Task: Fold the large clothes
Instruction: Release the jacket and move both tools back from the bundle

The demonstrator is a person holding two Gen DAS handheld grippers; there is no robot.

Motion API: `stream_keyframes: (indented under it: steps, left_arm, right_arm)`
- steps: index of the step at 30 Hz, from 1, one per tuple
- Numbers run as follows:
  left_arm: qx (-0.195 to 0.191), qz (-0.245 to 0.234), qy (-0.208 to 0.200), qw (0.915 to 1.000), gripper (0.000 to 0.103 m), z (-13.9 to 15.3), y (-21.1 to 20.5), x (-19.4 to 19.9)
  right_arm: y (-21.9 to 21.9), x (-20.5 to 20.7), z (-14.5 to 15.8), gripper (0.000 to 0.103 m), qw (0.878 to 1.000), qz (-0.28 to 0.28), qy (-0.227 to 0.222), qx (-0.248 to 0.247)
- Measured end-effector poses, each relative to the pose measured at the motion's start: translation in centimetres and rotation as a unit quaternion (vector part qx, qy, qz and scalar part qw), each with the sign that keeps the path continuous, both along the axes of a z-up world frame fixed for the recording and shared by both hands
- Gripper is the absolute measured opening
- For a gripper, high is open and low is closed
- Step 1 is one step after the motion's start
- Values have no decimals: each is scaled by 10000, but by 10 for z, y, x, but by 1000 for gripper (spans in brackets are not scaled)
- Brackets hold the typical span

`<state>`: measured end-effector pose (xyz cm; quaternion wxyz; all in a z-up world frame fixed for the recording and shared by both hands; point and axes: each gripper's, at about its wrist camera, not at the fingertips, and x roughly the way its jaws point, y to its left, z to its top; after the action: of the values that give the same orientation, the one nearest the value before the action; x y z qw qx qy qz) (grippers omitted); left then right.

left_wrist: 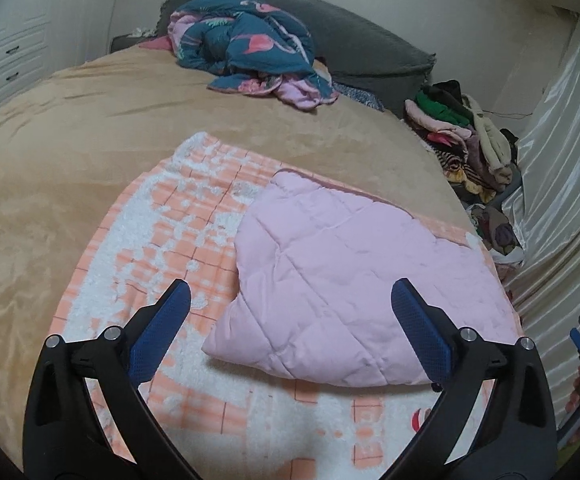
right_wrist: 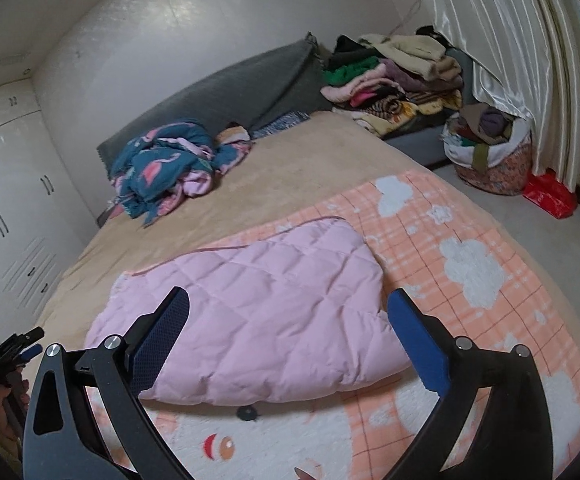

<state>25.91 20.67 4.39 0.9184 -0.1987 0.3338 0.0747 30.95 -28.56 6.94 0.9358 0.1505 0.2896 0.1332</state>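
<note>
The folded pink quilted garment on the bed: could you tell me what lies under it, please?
An orange-and-white checked fleece blanket lies beneath the folded pink quilted garment; anything between them is hidden.

Left hand-held gripper (left_wrist: 290, 312): two black curved arms, each ending in a blue finger.
Finger pads (left_wrist: 158, 340): blue, finely dimpled texture.
Fasteners: two round silver screw heads on each arm, near the pad mount.
Right hand-held gripper (right_wrist: 288, 316): same build; black arms, blue textured pads (right_wrist: 418, 344), silver screws.
Person's hand (right_wrist: 4, 408): bare skin, seen only partly at the frame edge.
</note>
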Motion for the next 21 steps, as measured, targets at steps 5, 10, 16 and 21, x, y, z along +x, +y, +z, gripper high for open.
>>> stream_keyframes:
  steps: [5,10,16,21]
  left_arm:
    - [235,7,-71,9997,94,11,-7,-16]
    - [201,-8,-157,9997,94,17,-10,-33]
    - [128,65,-186,9997,94,15,-14,-50]
    - [88,78,-135,9998,94,6,-18,-62]
  right_arm:
    - [0,-22,14,99,9998,56,-182,75]
    - [-1,-37,20,99,9997,-24,-241,41]
    - [0,-60,22,99,9977,-308,-379,-478]
    - [-3,-73,15,99,9976,-326,-341,-497]
